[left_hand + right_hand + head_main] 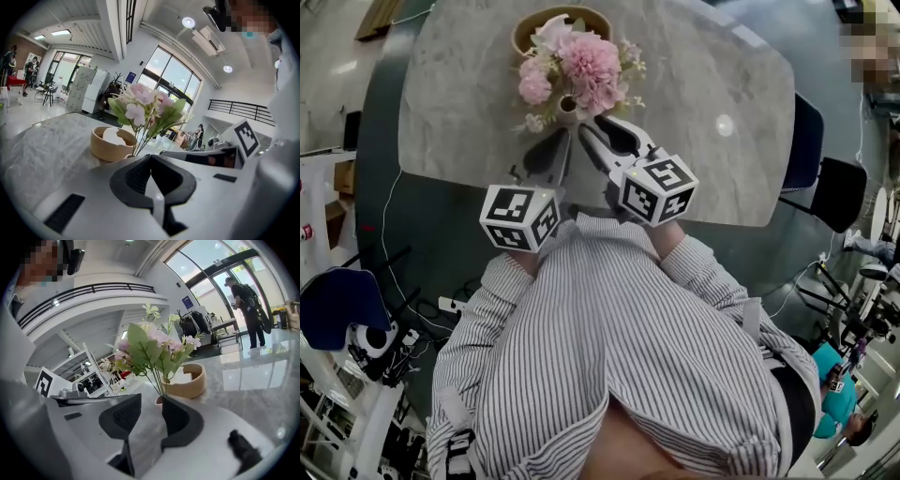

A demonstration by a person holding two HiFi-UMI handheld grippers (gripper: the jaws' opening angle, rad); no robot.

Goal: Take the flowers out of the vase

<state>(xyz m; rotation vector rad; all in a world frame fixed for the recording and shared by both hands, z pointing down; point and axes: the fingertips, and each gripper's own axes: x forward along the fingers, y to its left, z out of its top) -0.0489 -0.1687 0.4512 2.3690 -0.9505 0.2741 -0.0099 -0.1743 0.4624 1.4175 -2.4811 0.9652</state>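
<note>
A bunch of pink flowers [574, 67] with green leaves stands in a small vase [568, 105] on the marble table [703, 141]. Both grippers sit side by side just in front of the vase. My left gripper [563, 139] is shut with nothing between its pads; in the left gripper view the flowers [143, 101] rise just beyond the left gripper [150, 157]. My right gripper [595, 124] is open. In the right gripper view the right gripper [151, 401] shows a clear gap, with the vase rim [158, 401] and the stems of the flowers [154, 345] just past the tips, not touched.
A round wooden bowl [525, 28] stands behind the flowers, also seen as the bowl [105, 145] and the bowl [192, 380]. Dark chairs [811, 141] stand at the table's right edge. A person [246, 301] stands far off on the shiny floor.
</note>
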